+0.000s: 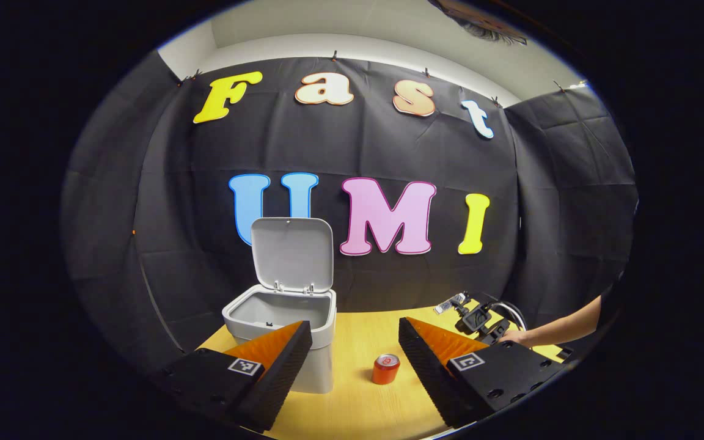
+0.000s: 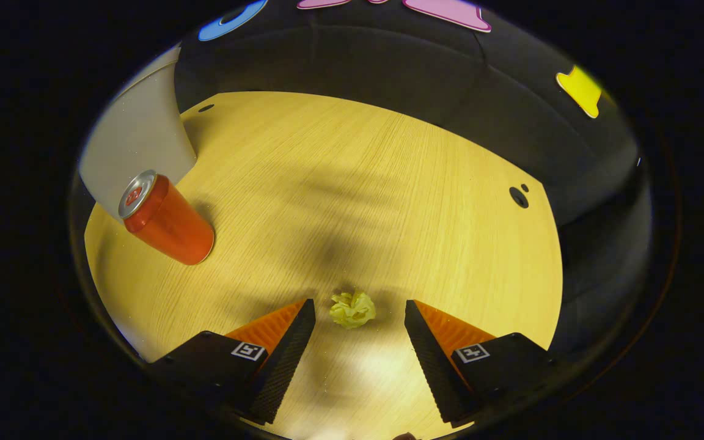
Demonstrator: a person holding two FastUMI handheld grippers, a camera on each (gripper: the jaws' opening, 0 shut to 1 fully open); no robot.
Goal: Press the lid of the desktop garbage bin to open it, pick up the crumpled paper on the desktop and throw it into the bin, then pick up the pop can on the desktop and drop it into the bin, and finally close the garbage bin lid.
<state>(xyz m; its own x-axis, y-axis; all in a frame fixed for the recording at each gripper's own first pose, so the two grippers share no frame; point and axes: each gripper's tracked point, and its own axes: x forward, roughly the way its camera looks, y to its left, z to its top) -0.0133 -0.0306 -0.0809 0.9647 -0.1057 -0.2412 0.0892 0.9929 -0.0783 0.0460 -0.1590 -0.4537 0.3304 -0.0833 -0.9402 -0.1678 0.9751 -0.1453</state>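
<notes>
A grey desktop bin (image 1: pixel 278 318) stands on the wooden table with its lid (image 1: pixel 292 253) raised upright. A red pop can (image 1: pixel 385 369) stands to its right. My left gripper (image 1: pixel 355 333) hovers open above the table's near edge, holding nothing. In the right gripper view the crumpled yellow paper (image 2: pixel 352 309) lies on the table, just ahead of and between the open fingers of my right gripper (image 2: pixel 359 311). The red can (image 2: pixel 165 221) and the bin's grey wall (image 2: pixel 135 143) sit far left there. The right gripper (image 1: pixel 477 318) with a hand on it shows at right in the left gripper view.
The wooden table top (image 2: pixel 358 183) stretches ahead of the paper, with two small dark holes (image 2: pixel 518 196) near its right edge. Black cloth walls close the booth behind and on both sides. A forearm (image 1: pixel 563 330) reaches in from the right.
</notes>
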